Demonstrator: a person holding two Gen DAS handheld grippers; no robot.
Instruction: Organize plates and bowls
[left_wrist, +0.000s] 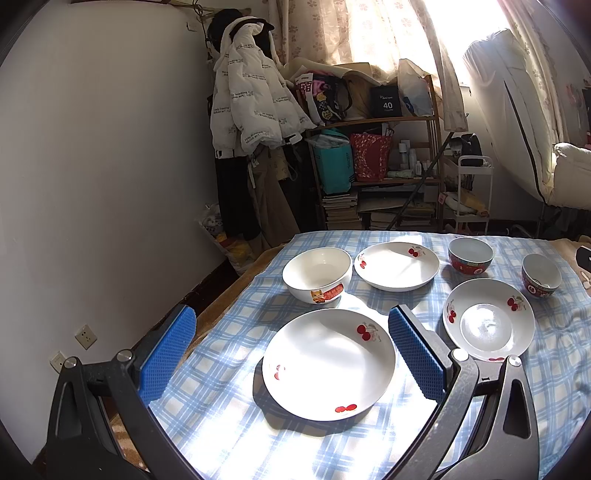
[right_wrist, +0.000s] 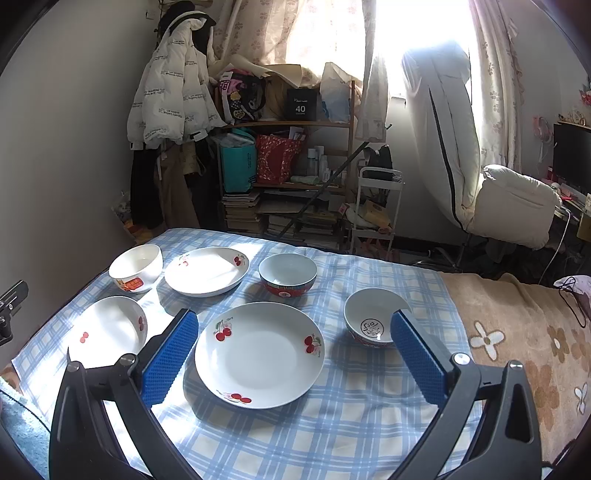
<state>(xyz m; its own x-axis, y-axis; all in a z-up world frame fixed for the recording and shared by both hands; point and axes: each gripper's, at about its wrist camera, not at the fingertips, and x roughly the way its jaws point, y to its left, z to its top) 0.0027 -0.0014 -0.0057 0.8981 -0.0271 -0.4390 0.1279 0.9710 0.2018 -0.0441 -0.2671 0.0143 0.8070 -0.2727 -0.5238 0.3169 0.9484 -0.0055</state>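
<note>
Plates and bowls lie apart on the checked cloth (right_wrist: 332, 424); one plate (left_wrist: 328, 363) sits between the open left fingers (left_wrist: 168, 356), another plate (right_wrist: 259, 354) between the open right fingers (right_wrist: 170, 356).

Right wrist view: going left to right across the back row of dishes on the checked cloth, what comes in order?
White bowl with the orange label → cherry-print plate → red-sided bowl.

blue checked tablecloth (right_wrist: 332, 424), white cherry-print plates (right_wrist: 258, 354), blue claw pads (right_wrist: 168, 358)
</note>
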